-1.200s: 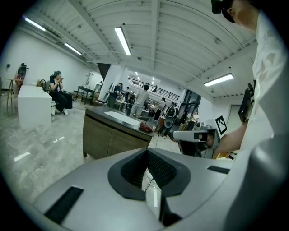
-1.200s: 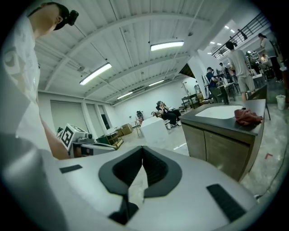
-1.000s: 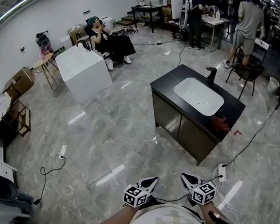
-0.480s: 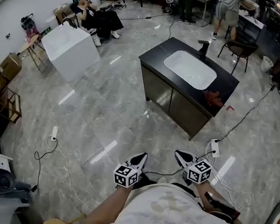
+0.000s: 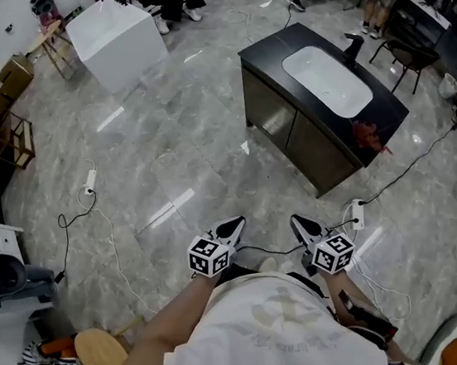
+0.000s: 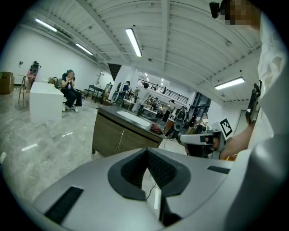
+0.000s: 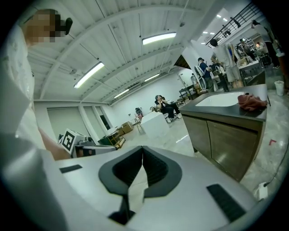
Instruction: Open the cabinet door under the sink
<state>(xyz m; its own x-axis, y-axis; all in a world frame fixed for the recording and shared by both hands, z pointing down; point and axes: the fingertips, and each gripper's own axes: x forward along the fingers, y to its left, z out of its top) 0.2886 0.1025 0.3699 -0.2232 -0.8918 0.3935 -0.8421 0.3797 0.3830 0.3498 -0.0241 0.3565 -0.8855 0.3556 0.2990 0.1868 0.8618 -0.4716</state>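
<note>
Grey polished floor point(image 5: 167, 160) of a large open workroom, seen steeply from above. The sink cabinet point(image 5: 254, 78), dark, with a white basin point(image 5: 328, 81), a black tap point(image 5: 354, 44) and a red cloth point(image 5: 370, 135) on its top, stands free at upper right. Its doors point(image 5: 273, 117) are on the long side facing the person, and both are closed flat.

**Tools.** The left gripper point(image 5: 234, 223) and the right gripper point(image 5: 299, 223) are held side by side in front of the person's body, pointing toward the cabinet and well apart from it. In each gripper's own view the jaws are pressed together with nothing between them.

**Change over the last second.** The head camera has tipped further down. The seated person at the far wall has slid off the top edge, only a foot still showing, and more of the wearer's shirt fills the bottom. The cabinet has risen in the frame, and the grippers with it. Both pairs of jaws have stayed together throughout. Judged from this, the task is still in its approach. No door has been touched, and the jaws would likely have to part before they could catch a door edge.

**Writing.** No brand or label can be read. The only printed patterns are the black-and-white squares on the left marker cube point(image 5: 208, 256) and the right marker cube point(image 5: 334, 253).
</note>
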